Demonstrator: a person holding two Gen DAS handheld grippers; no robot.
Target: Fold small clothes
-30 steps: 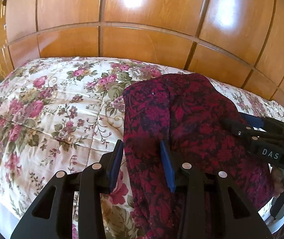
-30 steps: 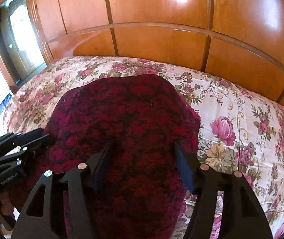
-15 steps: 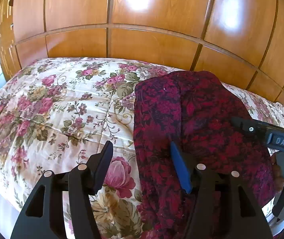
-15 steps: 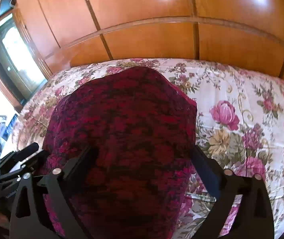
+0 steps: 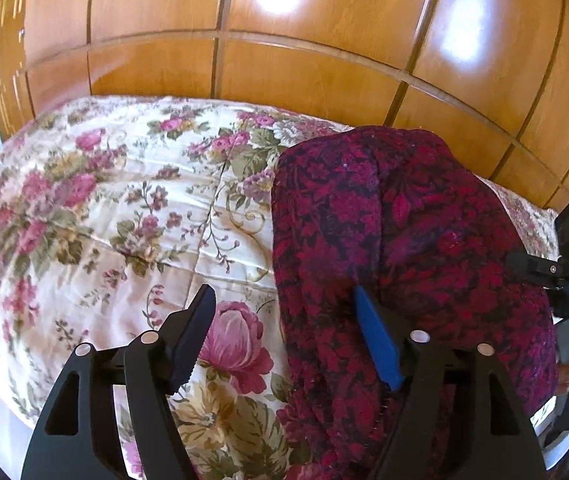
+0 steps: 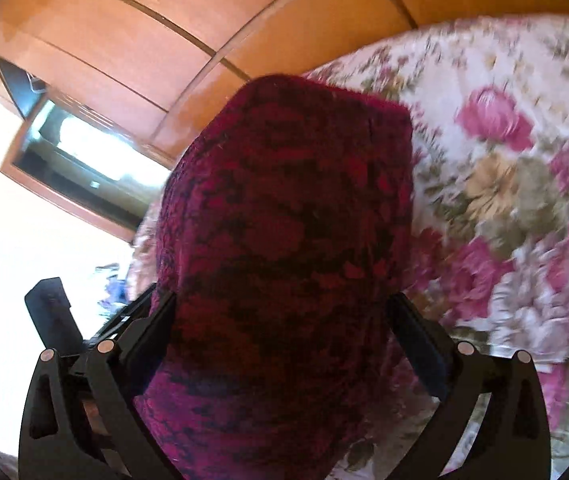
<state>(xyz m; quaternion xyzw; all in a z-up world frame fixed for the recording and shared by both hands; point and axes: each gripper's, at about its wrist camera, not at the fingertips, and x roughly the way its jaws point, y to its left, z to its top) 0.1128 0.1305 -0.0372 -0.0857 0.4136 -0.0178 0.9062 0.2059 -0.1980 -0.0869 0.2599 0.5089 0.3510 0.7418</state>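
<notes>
A dark red and black patterned garment (image 5: 404, 248) lies folded on the floral bedspread (image 5: 124, 208), reaching to the near bed edge. My left gripper (image 5: 284, 328) is open at the garment's left edge; its right finger (image 5: 376, 344) rests on the cloth, its left finger over the bedspread. My right gripper (image 6: 280, 340) is open, tilted, with the garment (image 6: 292, 220) filling the gap between its fingers. I cannot tell if the cloth is pinched. The right gripper's body also shows in the left wrist view (image 5: 564, 280), at the garment's right side.
Glossy wooden wardrobe panels (image 5: 284, 40) stand behind the bed. A bright window or mirror frame (image 6: 76, 160) is at the left in the right wrist view. The bed edge runs along the near side.
Both grippers have opened wider. The left one slid left along the garment's edge. The right one tilted and moved closer over the cloth.
</notes>
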